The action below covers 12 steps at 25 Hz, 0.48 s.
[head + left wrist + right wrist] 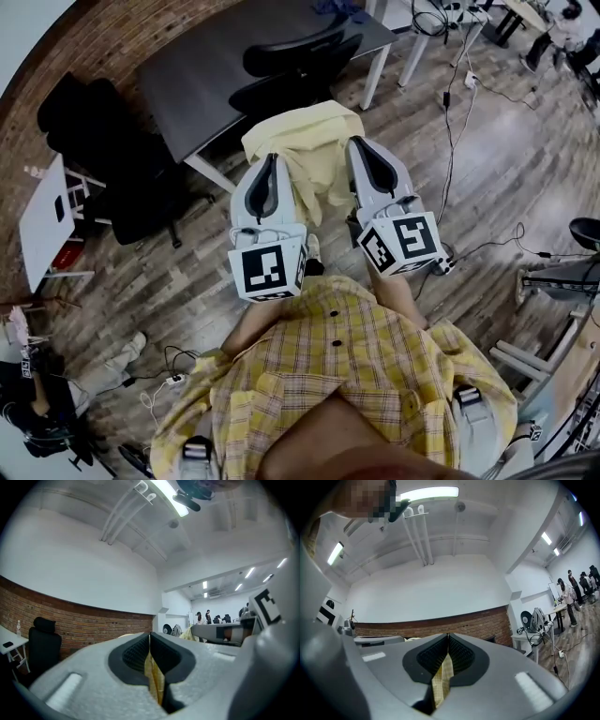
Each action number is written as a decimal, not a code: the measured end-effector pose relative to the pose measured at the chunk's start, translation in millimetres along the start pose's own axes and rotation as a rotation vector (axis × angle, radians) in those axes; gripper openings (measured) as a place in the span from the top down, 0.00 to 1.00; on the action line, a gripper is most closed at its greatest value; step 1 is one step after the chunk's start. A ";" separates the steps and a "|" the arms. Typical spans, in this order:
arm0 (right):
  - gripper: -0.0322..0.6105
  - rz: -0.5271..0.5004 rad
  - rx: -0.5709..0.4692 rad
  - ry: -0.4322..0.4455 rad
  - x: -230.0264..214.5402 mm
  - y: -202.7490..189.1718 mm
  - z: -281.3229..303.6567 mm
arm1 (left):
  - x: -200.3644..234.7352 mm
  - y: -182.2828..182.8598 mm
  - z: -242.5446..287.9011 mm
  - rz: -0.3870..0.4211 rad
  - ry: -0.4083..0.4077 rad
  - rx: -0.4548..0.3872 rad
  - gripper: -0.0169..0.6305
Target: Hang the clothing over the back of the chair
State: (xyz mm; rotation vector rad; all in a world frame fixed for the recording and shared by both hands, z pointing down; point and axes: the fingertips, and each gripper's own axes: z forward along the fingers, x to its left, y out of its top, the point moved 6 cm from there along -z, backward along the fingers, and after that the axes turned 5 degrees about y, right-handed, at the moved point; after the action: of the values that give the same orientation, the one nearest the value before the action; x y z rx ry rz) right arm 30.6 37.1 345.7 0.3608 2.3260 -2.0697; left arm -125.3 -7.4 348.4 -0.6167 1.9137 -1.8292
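Observation:
A yellow plaid shirt (347, 370) with dark buttons hangs spread across the bottom of the head view, close under me. My left gripper (271, 161) and right gripper (361, 145) are raised side by side above it, each shut on a fold of it. In the left gripper view a strip of yellow cloth (155, 679) is pinched between the shut jaws of the left gripper (150, 635). The right gripper (448, 636) likewise clamps a plaid strip (442, 680). Beyond the grippers a pale yellow garment (305, 141) lies draped over a chair that it mostly hides.
A dark table (202, 80) stands behind the draped chair, with black office chairs (300, 54) tucked under it. Another black chair (108, 150) and a small white table (45, 217) are at the left. Cables and a power strip (174, 380) lie on the wood floor.

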 end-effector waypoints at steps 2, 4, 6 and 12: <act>0.93 -0.007 -0.005 -0.006 -7.5 3.5 19.0 | 7.4 2.6 18.6 -0.003 -0.006 -0.002 0.96; 0.93 -0.013 -0.010 -0.012 -14.2 7.3 35.3 | 13.8 5.6 35.0 -0.006 -0.013 -0.004 0.96; 0.93 -0.021 -0.015 -0.016 -21.1 11.2 51.4 | 19.0 8.9 51.7 -0.010 -0.022 -0.011 0.96; 0.93 -0.037 -0.016 -0.026 -42.3 18.9 105.4 | 35.5 16.5 107.5 -0.013 -0.059 -0.022 0.96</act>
State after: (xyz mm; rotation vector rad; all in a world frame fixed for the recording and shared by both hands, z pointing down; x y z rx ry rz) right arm 59.7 -71.4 320.3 0.2911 2.3512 -2.0572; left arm -92.2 -114.8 327.1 -0.6843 1.8983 -1.7801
